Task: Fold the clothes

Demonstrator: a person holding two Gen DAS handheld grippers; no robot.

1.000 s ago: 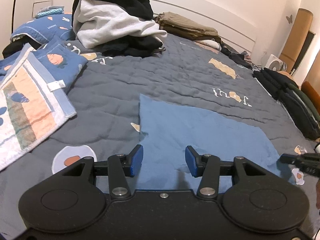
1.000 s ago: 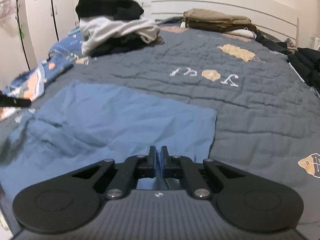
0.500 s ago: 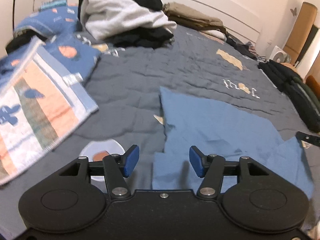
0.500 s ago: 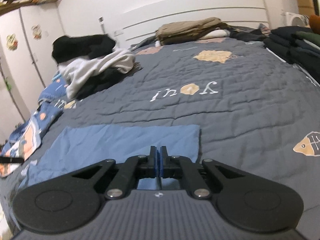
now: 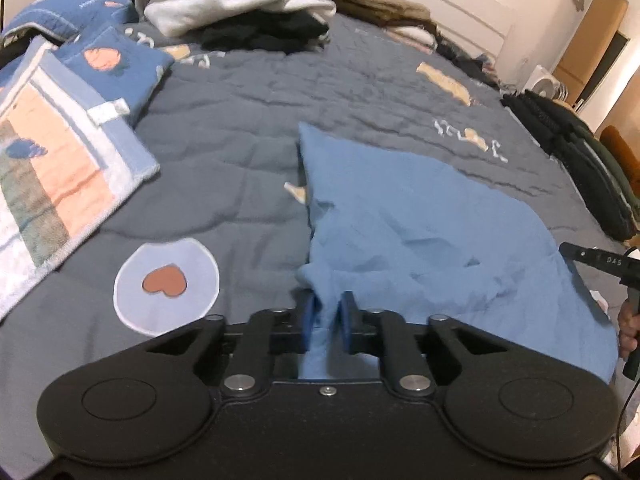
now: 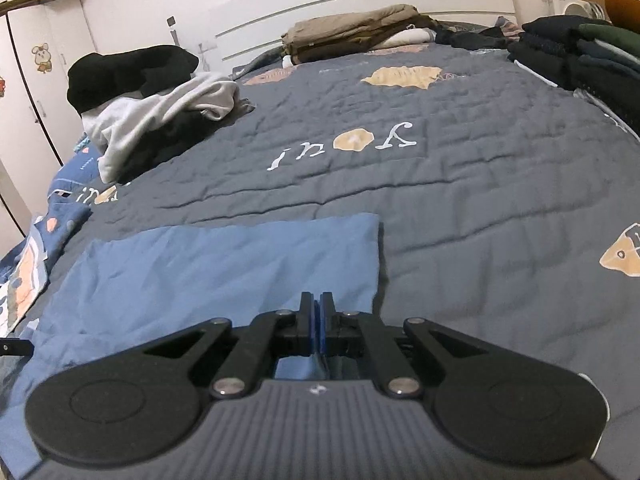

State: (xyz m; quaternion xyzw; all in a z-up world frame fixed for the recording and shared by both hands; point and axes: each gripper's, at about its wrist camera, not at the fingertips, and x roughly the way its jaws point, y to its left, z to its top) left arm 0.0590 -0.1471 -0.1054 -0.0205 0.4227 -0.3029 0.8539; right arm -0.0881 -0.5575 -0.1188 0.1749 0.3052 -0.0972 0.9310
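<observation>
cloth: thin blue cotton garment [image 5: 420, 216] on bed, light, limp, wrinkles easily.
L tongs [image 5: 326, 318]: nearly closed, pinching near-left corner.
R tongs [image 6: 316, 320]: clamped on near-right edge.
grip: corners.

"youi" upside down on quilt [image 6: 460, 184]

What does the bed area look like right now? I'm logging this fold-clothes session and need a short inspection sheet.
Surface: grey quilt, wrinkled.
Job's things: blue garment spread flat, near edge bunched.
Clutter: unfolded pile; tan folded stack; dark folded stack; patterned blanket.
Grippers: left gripper closing on the garment's near edge; right gripper shut on its hem.
Cables: thin cable at the left view's right edge.
Surroundings: white headboard, wardrobe, fan.
</observation>
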